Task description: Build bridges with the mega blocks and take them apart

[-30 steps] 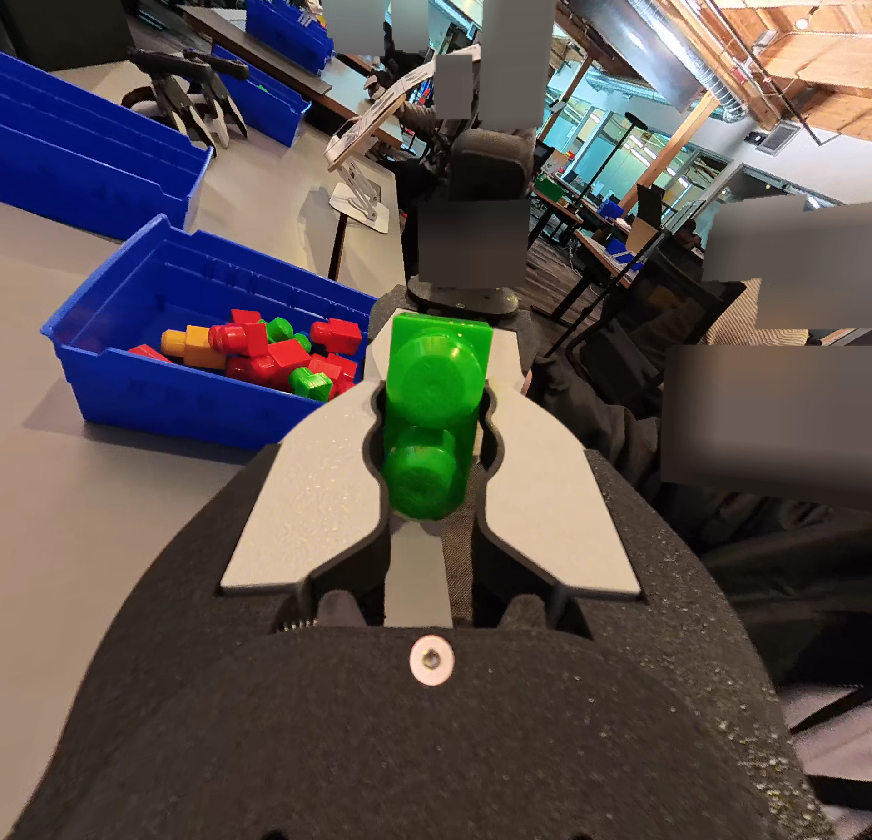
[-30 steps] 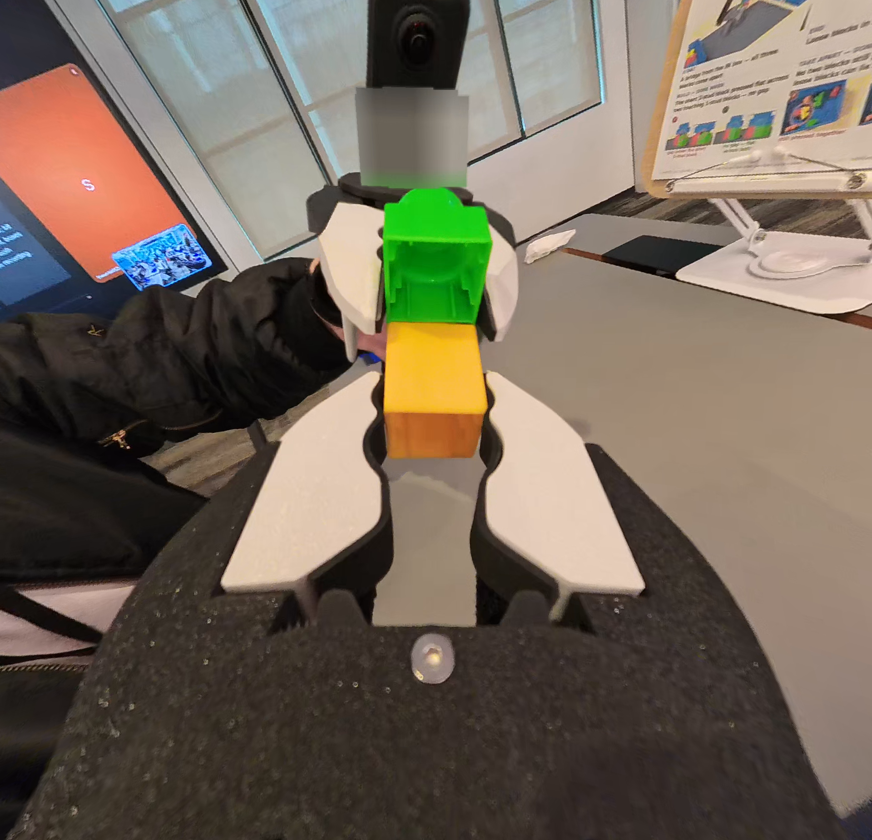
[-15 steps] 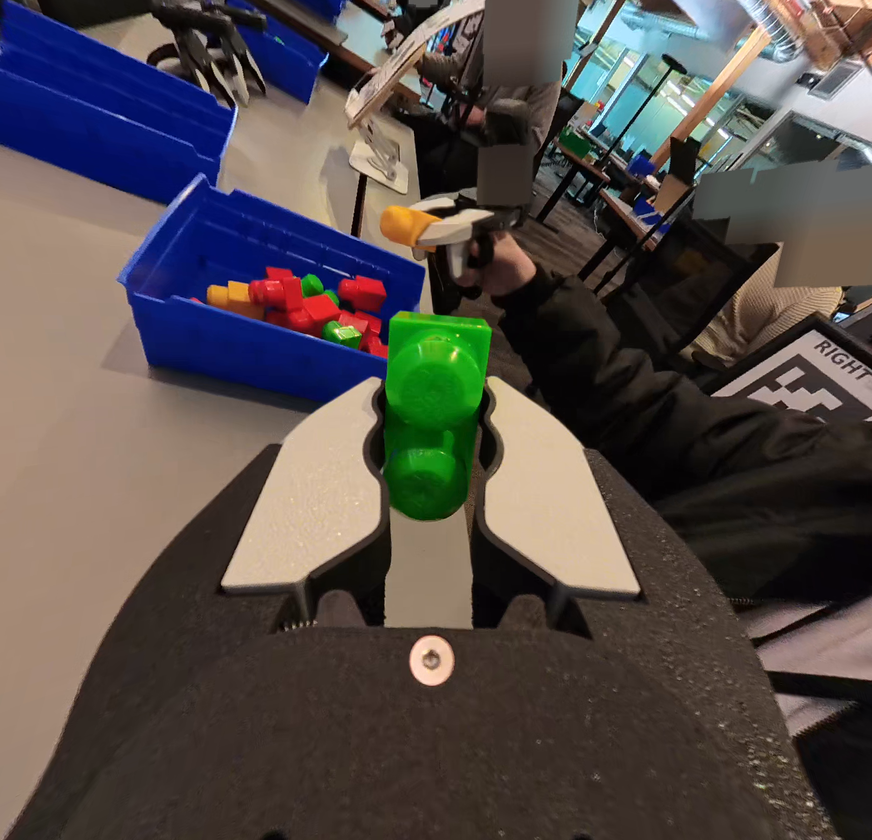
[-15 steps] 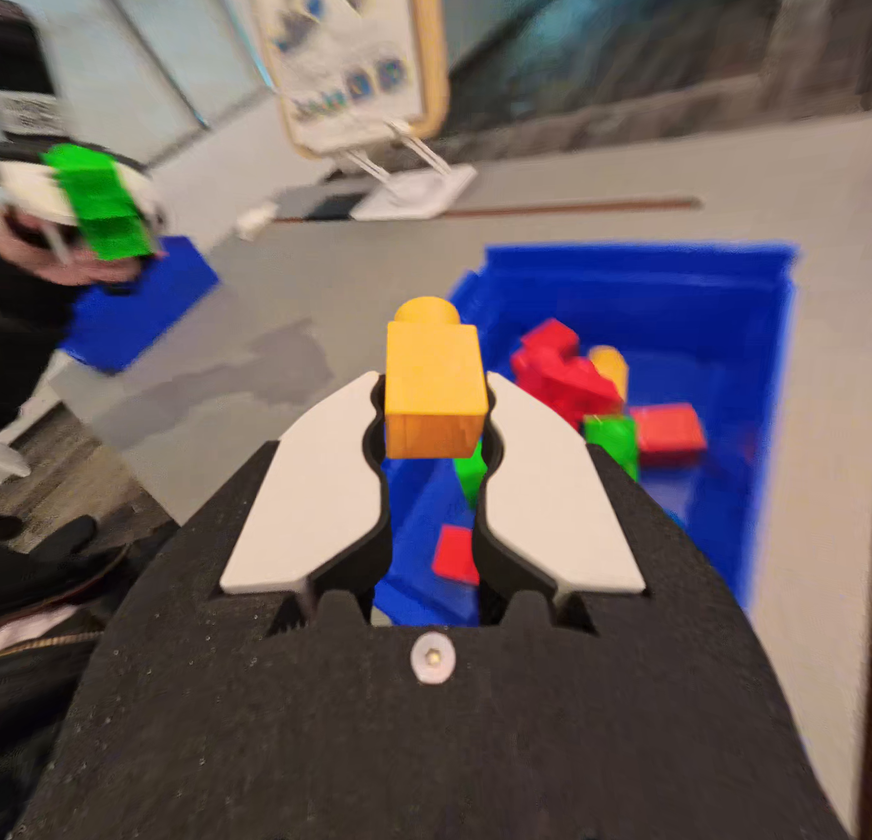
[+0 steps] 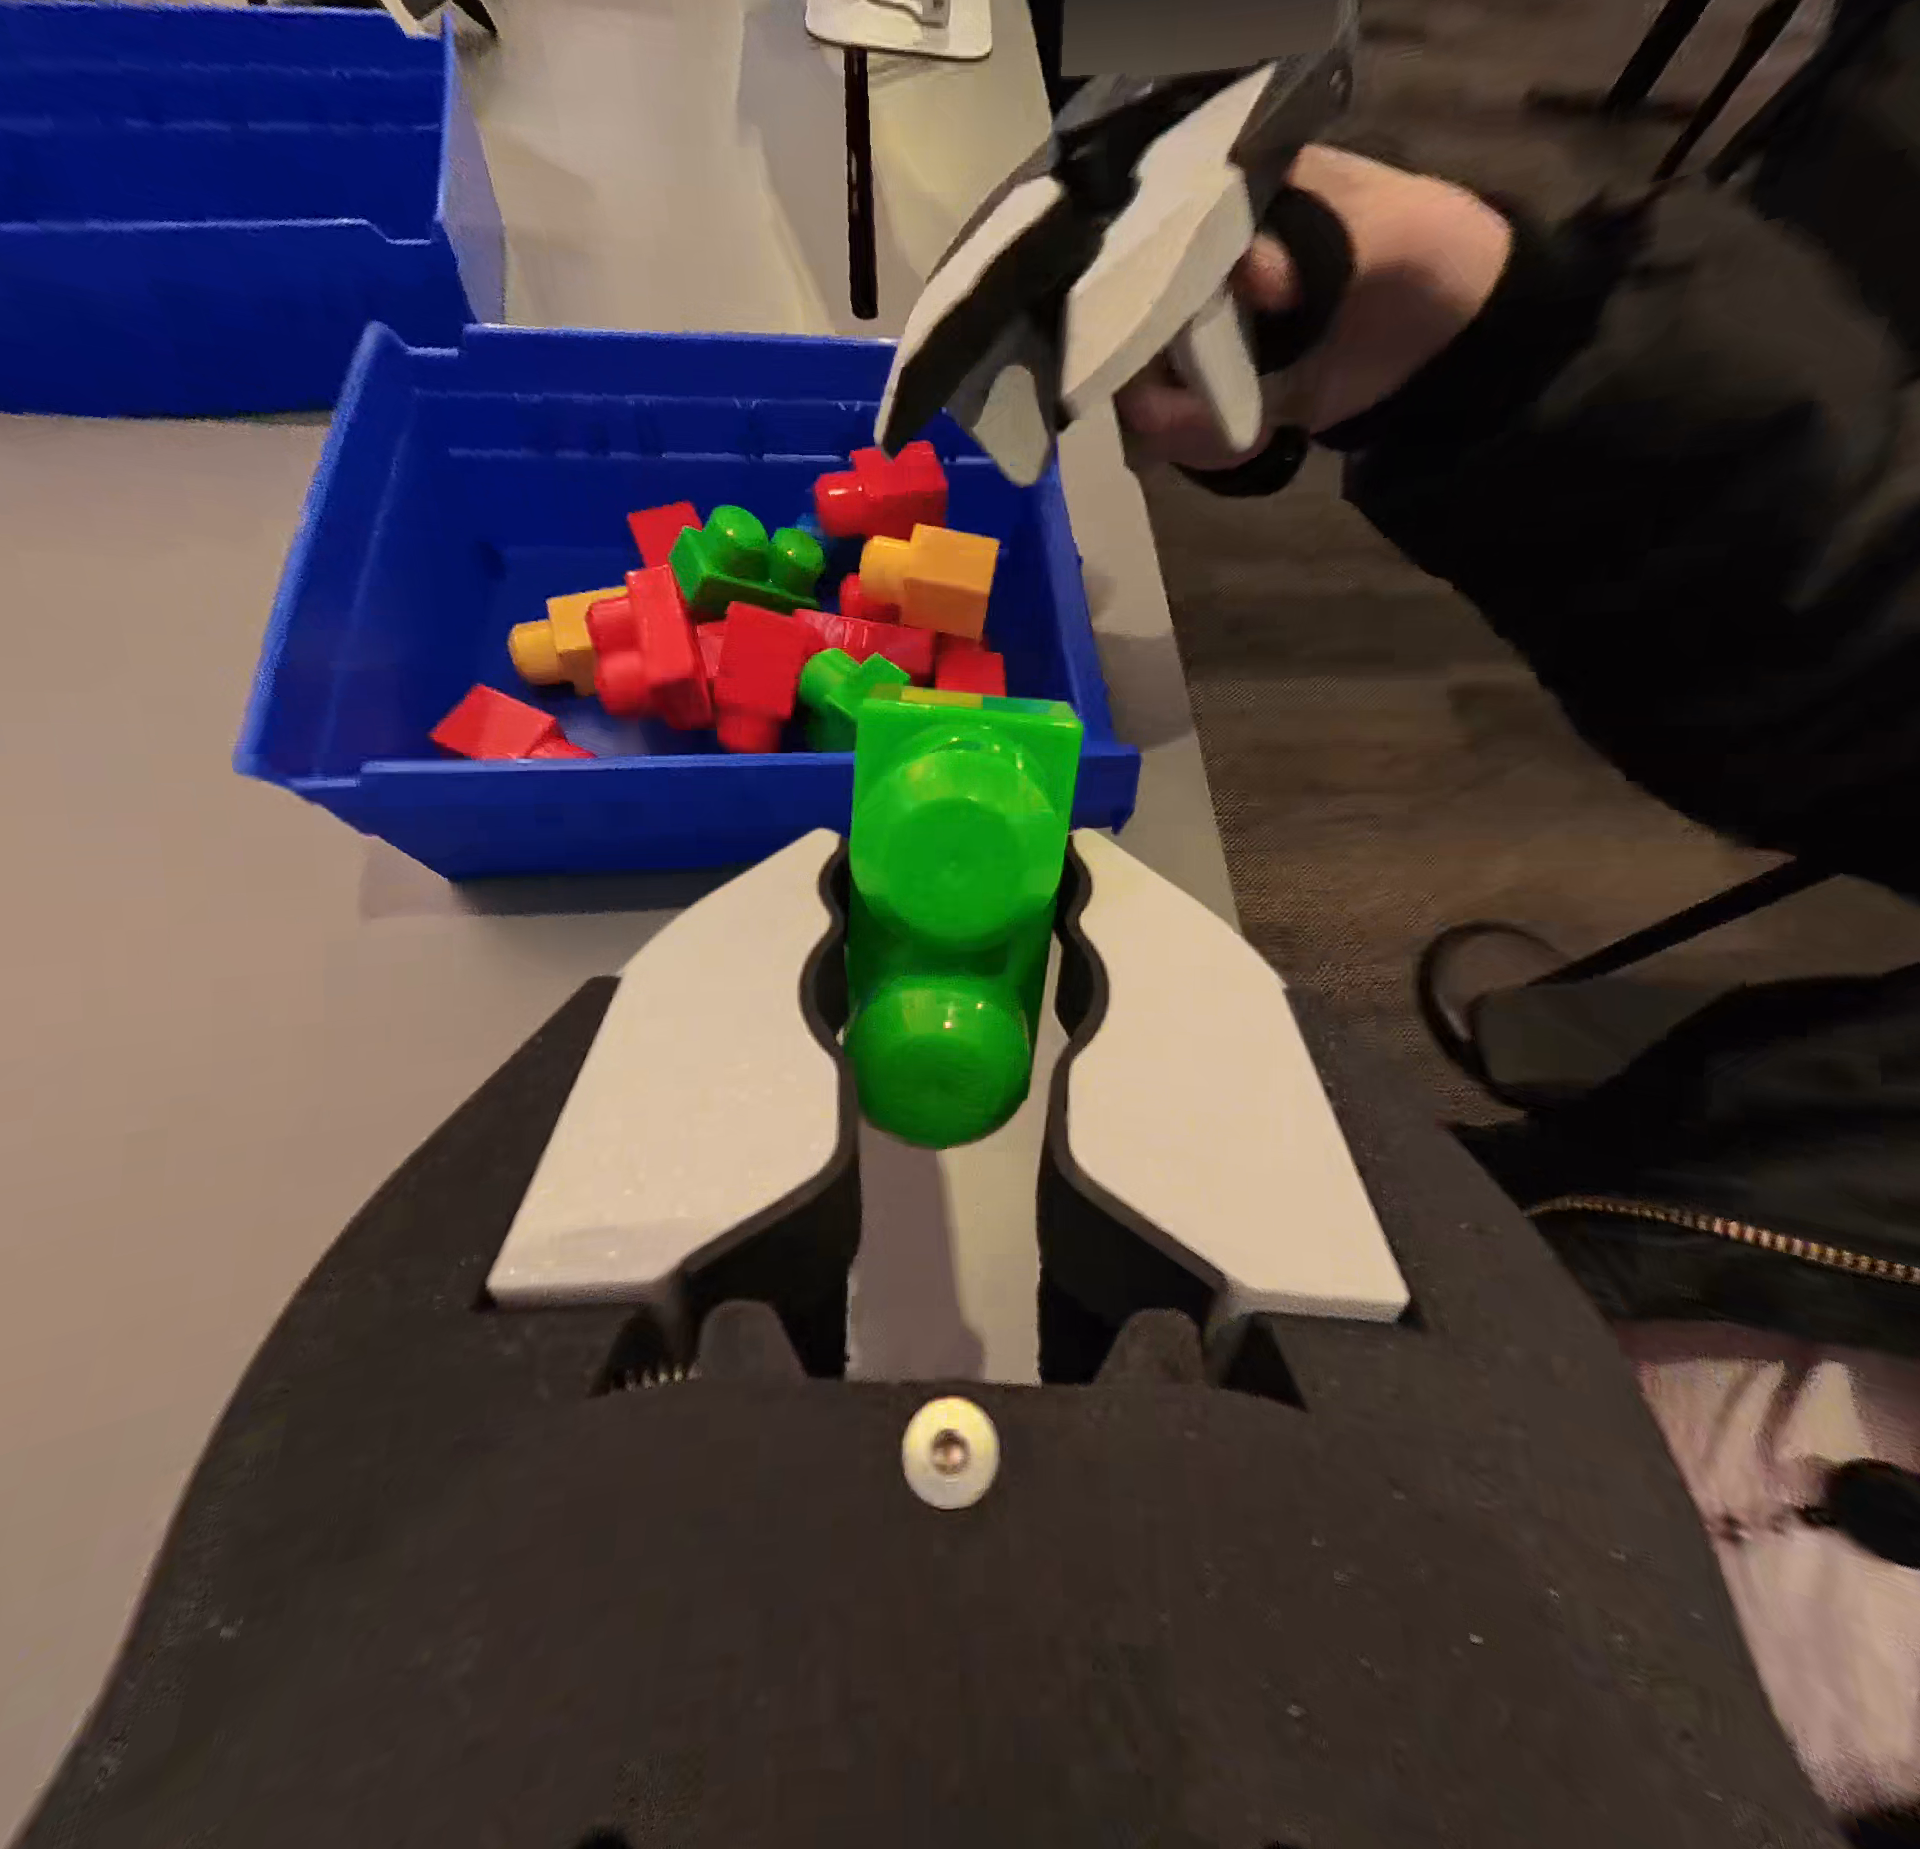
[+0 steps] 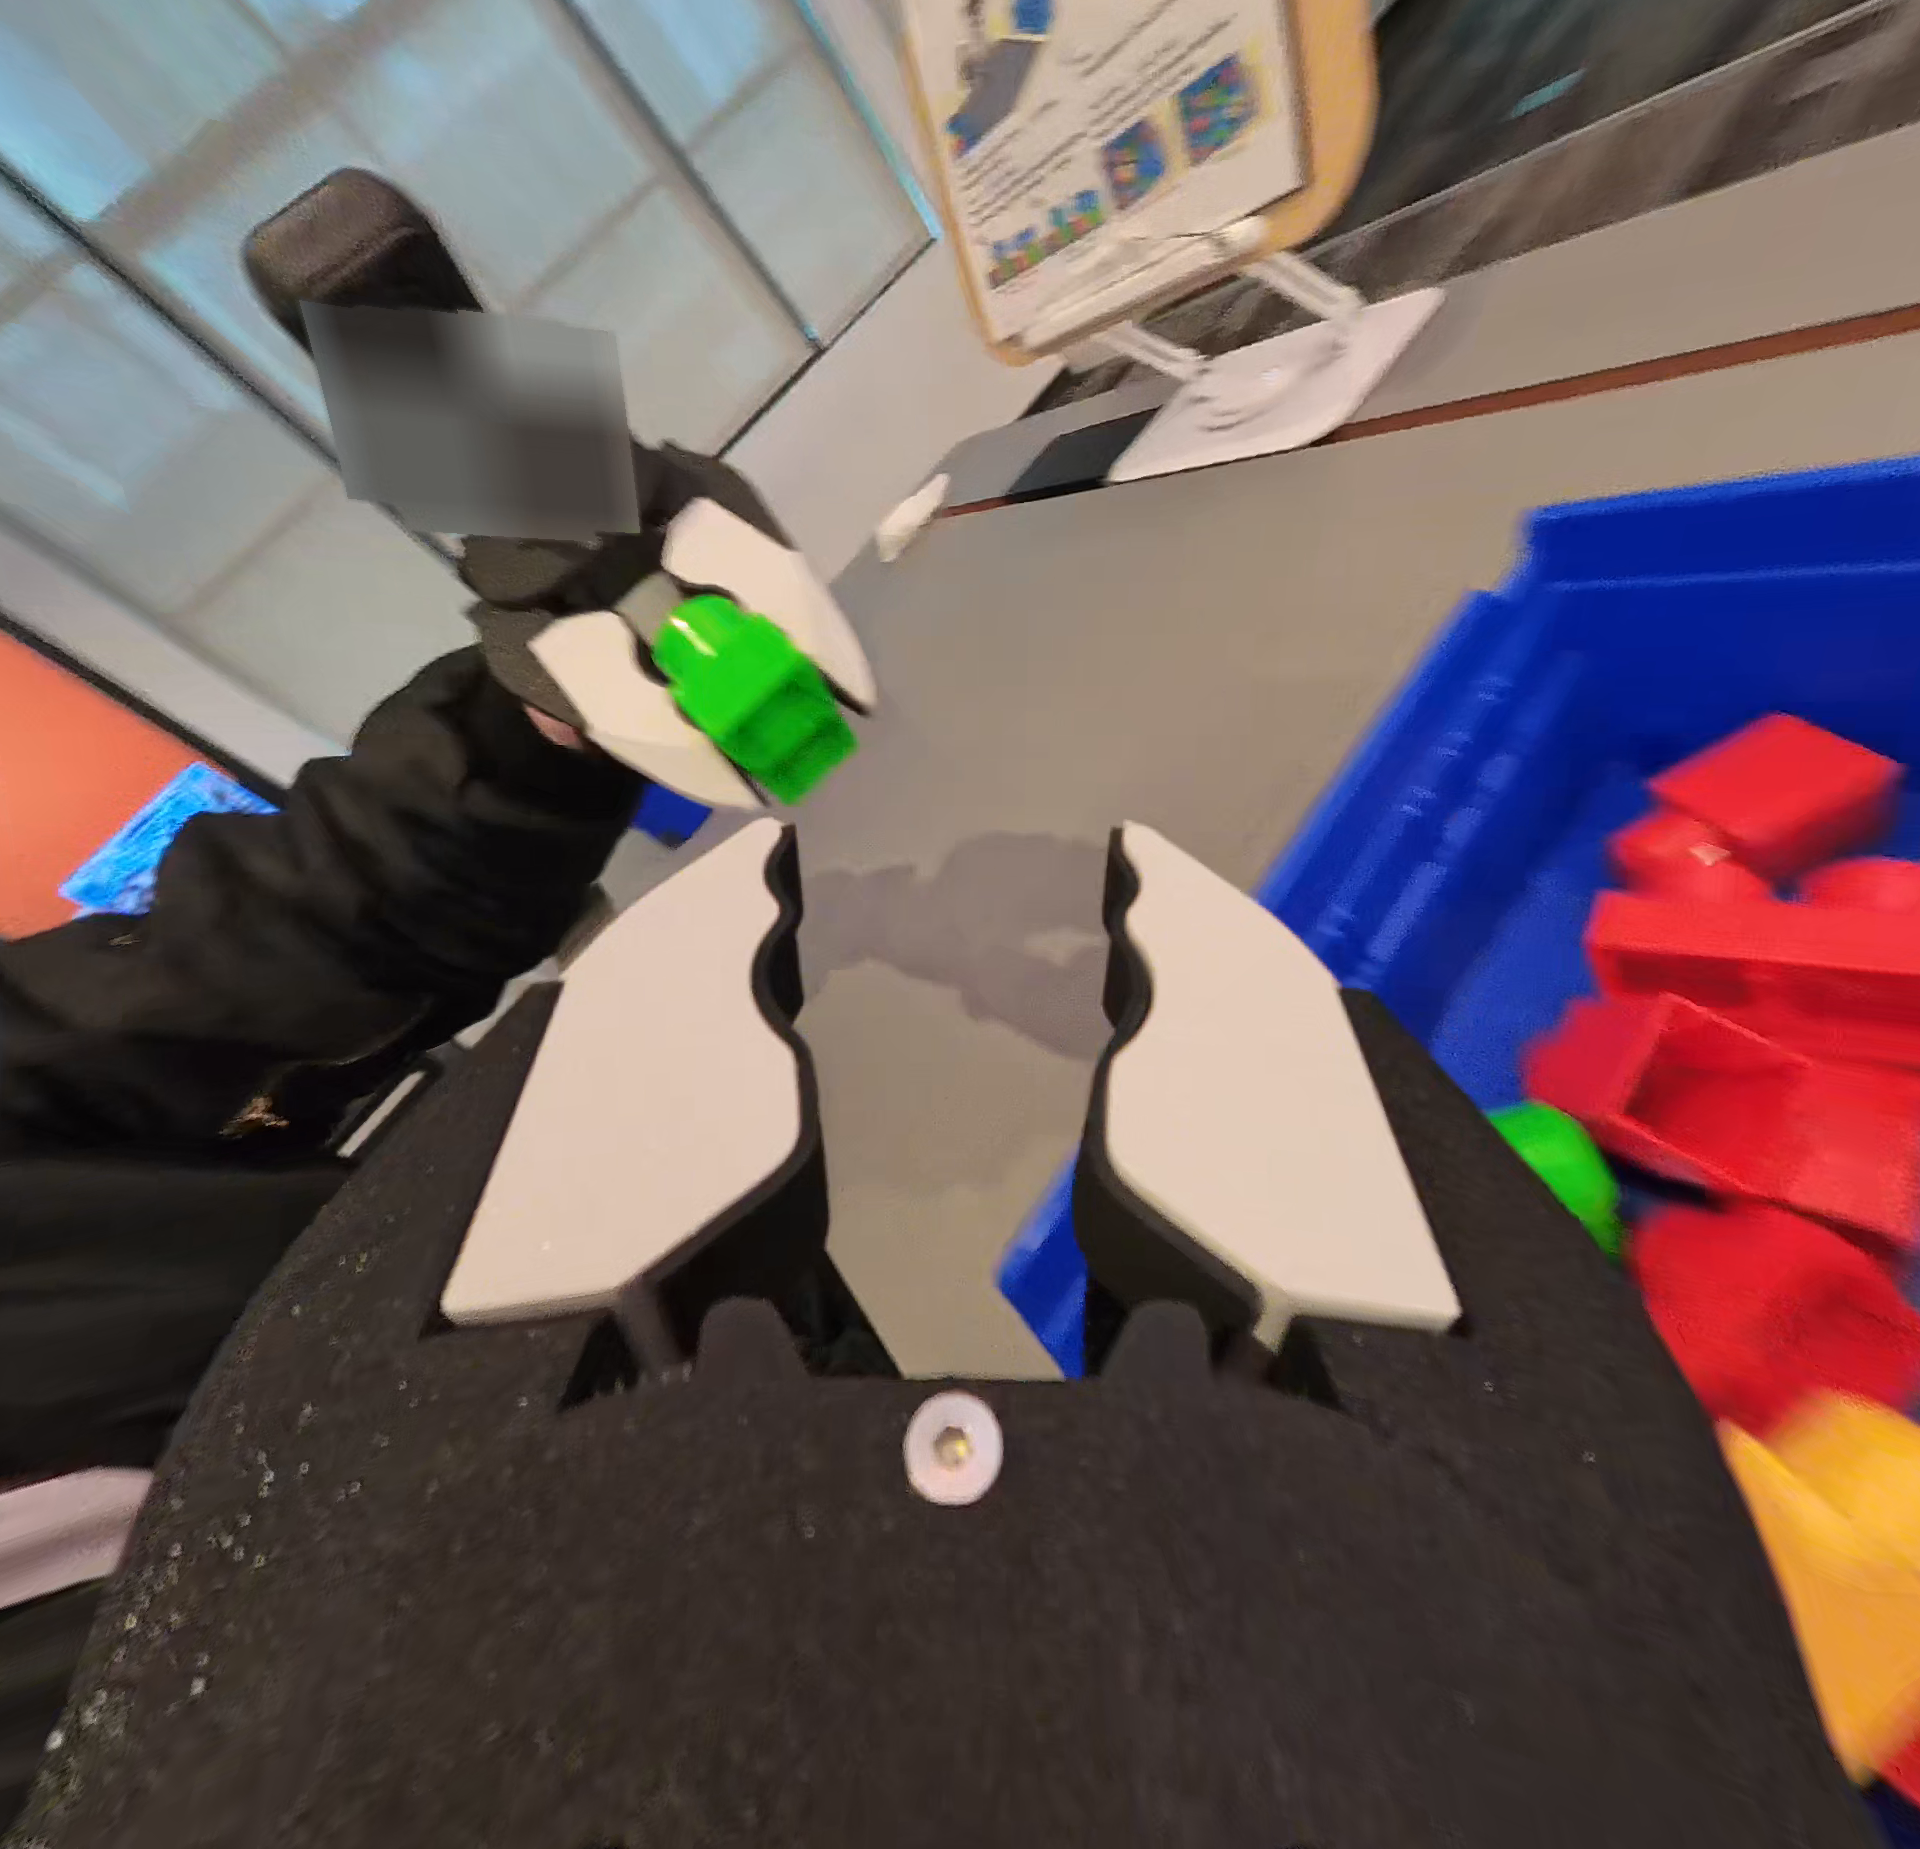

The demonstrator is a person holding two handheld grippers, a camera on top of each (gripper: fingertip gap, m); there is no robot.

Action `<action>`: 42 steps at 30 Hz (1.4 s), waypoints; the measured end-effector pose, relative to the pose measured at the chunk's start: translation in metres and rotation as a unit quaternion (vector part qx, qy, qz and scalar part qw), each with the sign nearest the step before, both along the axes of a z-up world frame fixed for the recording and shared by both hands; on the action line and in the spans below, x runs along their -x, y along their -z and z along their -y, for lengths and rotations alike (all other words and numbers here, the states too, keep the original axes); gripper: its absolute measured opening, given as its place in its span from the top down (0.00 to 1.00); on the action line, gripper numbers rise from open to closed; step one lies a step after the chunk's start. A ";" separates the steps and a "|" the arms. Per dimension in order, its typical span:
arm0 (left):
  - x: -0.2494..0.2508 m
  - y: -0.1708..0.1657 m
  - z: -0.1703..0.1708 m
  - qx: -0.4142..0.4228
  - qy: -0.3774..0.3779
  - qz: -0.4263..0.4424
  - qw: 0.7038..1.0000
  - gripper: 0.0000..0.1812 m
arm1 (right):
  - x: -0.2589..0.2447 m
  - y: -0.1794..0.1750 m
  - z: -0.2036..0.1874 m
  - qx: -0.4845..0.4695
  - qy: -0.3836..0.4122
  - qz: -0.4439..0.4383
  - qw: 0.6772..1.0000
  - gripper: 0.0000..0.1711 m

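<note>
Yellow block (image 5: pixel 930 578) dropped into bin (image 5: pixel 644 812); right claw (image 6: pixel 945 864) now spread, empty. Left claw (image 5: pixel 951 926) pinches green block (image 5: pixel 951 926) (light, hard, slippery): grip flat sides.

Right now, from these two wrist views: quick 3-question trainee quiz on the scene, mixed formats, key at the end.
1. True or false: the left gripper is shut on a green block.
2. Multiple choice: the right gripper is A) shut on a yellow block, B) open with nothing between its fingers, C) shut on a red block.
3. Fill in: the loose red, yellow and green blocks lie in a ____ bin on the grey table.

Key: 1 true; 2 B; 3 blue.
</note>
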State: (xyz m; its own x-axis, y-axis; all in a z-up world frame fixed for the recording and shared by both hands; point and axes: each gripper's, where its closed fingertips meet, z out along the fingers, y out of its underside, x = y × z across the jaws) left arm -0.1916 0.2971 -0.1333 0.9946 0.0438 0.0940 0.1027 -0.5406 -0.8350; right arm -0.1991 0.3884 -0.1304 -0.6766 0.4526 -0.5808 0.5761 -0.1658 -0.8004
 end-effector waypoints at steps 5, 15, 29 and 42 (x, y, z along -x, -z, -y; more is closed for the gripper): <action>-0.002 0.011 -0.017 0.025 0.001 -0.035 0.999 0.79 | -0.009 -0.008 0.058 -0.077 -0.055 -0.021 0.995 0.61; 0.003 0.029 -0.023 0.074 -0.013 -0.094 0.993 0.80 | -0.001 0.002 0.093 -0.040 -0.065 0.103 0.992 0.71; 0.018 0.012 0.034 0.027 -0.086 -0.064 0.994 0.66 | 0.057 0.041 -0.050 -0.157 0.109 0.082 0.978 0.72; -0.004 -0.062 0.268 -0.054 -0.266 -0.066 0.960 0.68 | 0.079 0.057 -0.087 -0.131 0.174 0.041 0.975 0.67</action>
State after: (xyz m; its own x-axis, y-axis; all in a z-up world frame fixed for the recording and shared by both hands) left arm -0.1877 0.0292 -0.0717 0.8376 0.5463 0.0021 0.2307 -0.3502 -0.9078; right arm -0.2780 0.4750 -0.1869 -0.4122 0.7867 -0.4597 0.5854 -0.1579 -0.7952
